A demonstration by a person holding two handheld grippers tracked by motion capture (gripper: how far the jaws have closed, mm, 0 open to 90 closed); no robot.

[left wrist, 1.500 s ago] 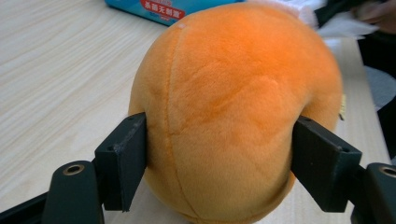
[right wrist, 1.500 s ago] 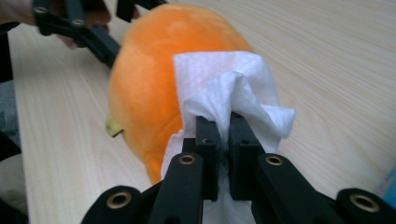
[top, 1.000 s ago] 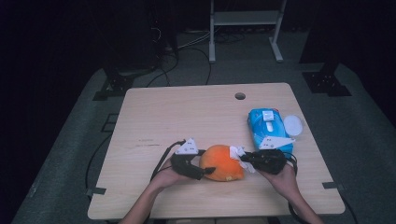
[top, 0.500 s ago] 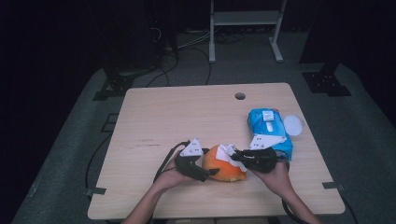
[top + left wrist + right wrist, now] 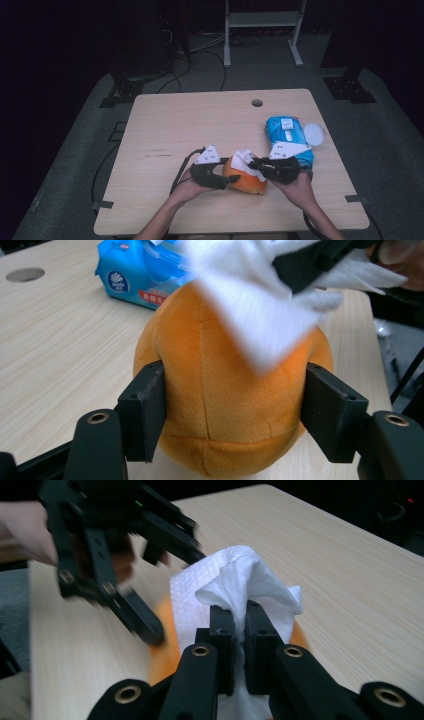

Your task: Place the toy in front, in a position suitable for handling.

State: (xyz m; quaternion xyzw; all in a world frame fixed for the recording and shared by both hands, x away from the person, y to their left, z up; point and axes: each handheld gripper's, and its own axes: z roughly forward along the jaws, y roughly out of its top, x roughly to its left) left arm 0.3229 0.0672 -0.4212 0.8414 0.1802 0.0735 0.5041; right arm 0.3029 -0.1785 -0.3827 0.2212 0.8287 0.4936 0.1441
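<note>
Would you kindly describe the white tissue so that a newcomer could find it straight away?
Start at the wooden table and go to its near edge, where two hands meet over an orange plush toy. The white tissue lies crumpled on top of it, pinched in the right tool. Unlike the blue wipes pack nearby, it is loose and unprinted.

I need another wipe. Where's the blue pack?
In the high view, the blue wipes pack lies at the table's right, just beyond the right gripper, beside a white lid.
</note>
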